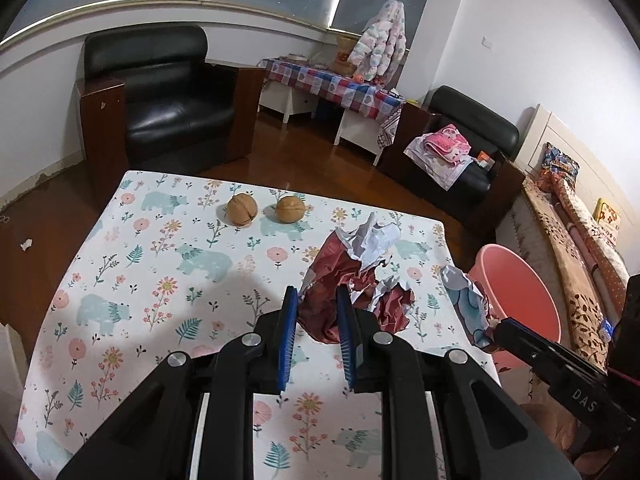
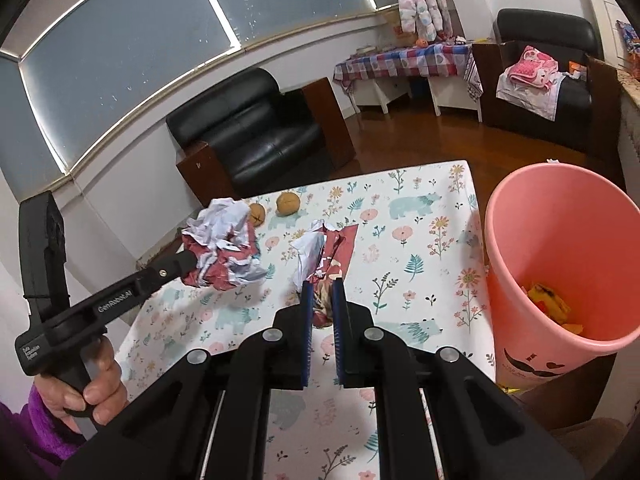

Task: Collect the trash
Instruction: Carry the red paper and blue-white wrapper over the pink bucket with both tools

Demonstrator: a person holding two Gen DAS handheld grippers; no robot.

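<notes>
My left gripper [image 1: 316,296] is shut on a crumpled red and white paper [image 1: 352,276], held just above the floral tablecloth [image 1: 160,280]. In the right wrist view the same left gripper [image 2: 190,262] comes in from the left, a hand on its handle, with the paper ball [image 2: 224,244] at its tip. My right gripper [image 2: 322,285] is shut on a second crumpled red and white paper [image 2: 316,248]. Seen from the left wrist, that right gripper [image 1: 494,327] holds its paper [image 1: 466,300] by the table's right edge, next to the pink bin [image 1: 516,292].
Two walnuts [image 1: 242,209] [image 1: 291,209] lie near the table's far edge. The pink bin [image 2: 560,248] stands right of the table with yellow scraps [image 2: 548,306] inside. Black armchairs, a checked side table and a bed stand around the room.
</notes>
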